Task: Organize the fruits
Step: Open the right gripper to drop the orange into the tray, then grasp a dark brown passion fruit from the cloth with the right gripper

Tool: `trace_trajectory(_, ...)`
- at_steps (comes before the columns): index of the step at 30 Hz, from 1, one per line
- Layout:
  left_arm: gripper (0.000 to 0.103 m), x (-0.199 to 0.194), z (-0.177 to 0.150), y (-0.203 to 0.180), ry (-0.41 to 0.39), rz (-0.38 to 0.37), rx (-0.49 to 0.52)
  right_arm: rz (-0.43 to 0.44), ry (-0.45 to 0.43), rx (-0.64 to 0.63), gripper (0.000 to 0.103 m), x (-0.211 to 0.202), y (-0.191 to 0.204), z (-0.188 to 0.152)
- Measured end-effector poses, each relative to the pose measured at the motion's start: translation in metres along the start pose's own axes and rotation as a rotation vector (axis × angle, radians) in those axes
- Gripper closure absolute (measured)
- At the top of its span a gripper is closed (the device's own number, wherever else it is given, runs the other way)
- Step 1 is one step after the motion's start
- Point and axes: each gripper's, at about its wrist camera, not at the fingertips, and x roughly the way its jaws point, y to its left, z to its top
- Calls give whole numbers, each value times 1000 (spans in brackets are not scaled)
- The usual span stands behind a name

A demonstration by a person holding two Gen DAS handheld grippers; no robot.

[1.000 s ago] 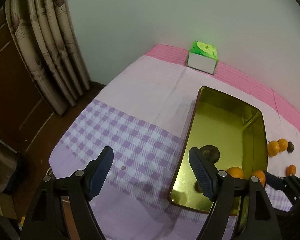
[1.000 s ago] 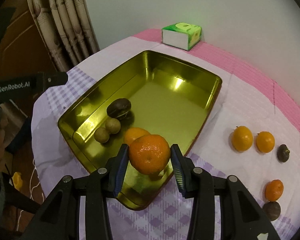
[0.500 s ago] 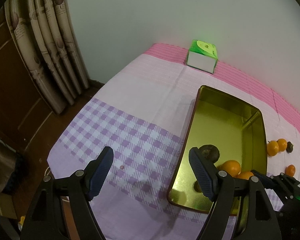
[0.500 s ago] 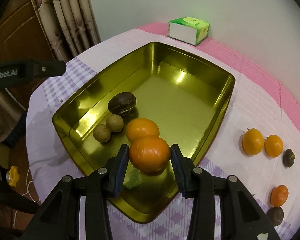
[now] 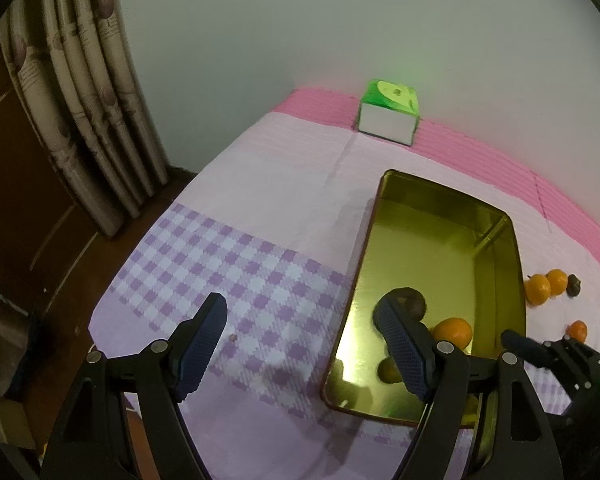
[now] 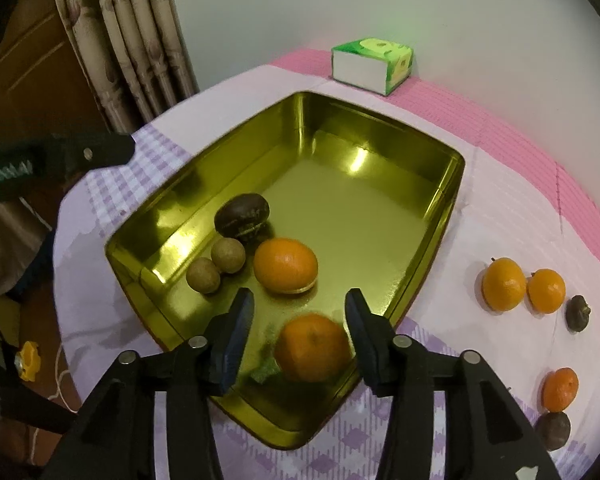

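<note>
At the far left of the right wrist view, the left gripper (image 6: 80, 156) reaches in over the checked tablecloth (image 6: 112, 192); in its own view the left gripper (image 5: 300, 344) has its jaws wide apart with nothing between them, one finger above the cloth and the other above the near end of the gold tray (image 5: 360, 280). The tray (image 6: 452, 184) sits in the middle of the table and holds, along its left side, a dark brown fruit (image 6: 242, 215) and two small tan round fruits (image 6: 216, 266) touching each other, then a mandarin (image 6: 286, 266) just beside them. Nearer the camera, the right gripper (image 6: 300, 330) has just been opening its jaws: a second mandarin (image 6: 312, 348), slightly blurred, lies low in the tray's near corner between the fingers, and the pads stand clear of it on both sides. To the right of the tray, on the cloth, two mandarins (image 6: 522, 284) sit side by side with a small dark fruit (image 6: 578, 312) next to them; closer in lie another mandarin (image 6: 560, 388) and a dark fruit (image 6: 552, 430). A green and white box (image 6: 372, 64) stands by the wall.
</note>
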Motion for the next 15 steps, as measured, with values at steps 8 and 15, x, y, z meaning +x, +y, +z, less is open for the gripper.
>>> trace_trajectory(8, 25, -7, -1, -10, -26, -31, 51, -18, -97, 74, 53, -43, -28, -10)
trace_trajectory(15, 25, -11, -4, -15, -33, -40, 73, -124, -124, 195, 52, -76, -90, -42)
